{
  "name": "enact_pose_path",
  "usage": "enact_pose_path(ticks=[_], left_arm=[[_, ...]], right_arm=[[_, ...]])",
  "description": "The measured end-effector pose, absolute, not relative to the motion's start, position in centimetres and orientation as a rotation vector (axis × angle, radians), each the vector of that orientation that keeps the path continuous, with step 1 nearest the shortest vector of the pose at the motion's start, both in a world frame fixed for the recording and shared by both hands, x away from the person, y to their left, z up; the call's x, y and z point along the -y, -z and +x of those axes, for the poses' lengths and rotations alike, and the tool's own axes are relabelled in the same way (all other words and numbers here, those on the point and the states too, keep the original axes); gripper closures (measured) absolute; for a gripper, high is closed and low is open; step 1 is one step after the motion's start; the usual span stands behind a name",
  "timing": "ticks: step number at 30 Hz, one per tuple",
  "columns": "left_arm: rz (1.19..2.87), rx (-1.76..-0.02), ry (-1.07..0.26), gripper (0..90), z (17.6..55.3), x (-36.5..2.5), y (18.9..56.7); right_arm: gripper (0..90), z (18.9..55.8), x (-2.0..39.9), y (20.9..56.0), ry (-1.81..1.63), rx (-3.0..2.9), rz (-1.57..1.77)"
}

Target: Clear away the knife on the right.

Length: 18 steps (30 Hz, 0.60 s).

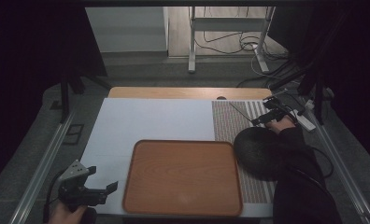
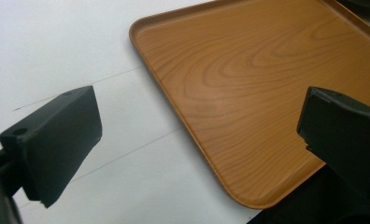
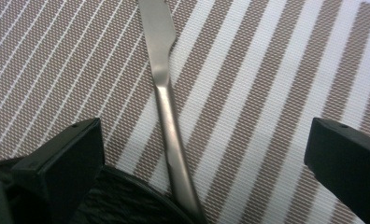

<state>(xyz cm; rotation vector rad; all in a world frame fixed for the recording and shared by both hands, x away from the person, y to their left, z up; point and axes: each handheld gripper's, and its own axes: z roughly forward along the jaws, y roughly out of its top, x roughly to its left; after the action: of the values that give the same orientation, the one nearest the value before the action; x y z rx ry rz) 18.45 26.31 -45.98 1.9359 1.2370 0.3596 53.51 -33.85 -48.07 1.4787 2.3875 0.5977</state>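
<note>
a: where is the piece you are about to take?

b: the metal utensil lies flat on the striped placemat, at the far right of the table. its near end rests against the rim of the dark round plate; which kind of utensil it is cannot be told from its handle alone.

a: state of your grippers?

b: your right gripper is spread wide, one jaw on each side of the handle, touching nothing. your left gripper is likewise released and holding nothing, hovering by the near left corner of the wooden tray, which is bare.

a: how should it handle?

b: judged from its look: rigid, light, thin and smooth. polished steel is likely to slip between hard jaws, and a flat piece lying flush on woven fabric gives little edge to get under.

a: where to grip?

b: take it across the narrow shank, just below where the handle widens. close the jaws on its two long edges, not its flat faces. the end resting on the plate rim may sit slightly raised; that would give the jaws clearance. expect it to pivot if you grip far from its middle.
</note>
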Motion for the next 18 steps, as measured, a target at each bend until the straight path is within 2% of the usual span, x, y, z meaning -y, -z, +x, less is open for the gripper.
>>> enact_pose_path(ticks=[13,18], left_arm=[[1.934,-1.24,-0.361,0.0,18.4,-26.3,46.0],[1.937,-1.24,-0.362,0.0,18.4,-26.3,46.0]], right_arm=[[0.8,54.4,31.8,49.9,-0.481,-2.395,1.495],[18.0,54.6,32.3,50.0,-0.5,-2.389,1.496]])
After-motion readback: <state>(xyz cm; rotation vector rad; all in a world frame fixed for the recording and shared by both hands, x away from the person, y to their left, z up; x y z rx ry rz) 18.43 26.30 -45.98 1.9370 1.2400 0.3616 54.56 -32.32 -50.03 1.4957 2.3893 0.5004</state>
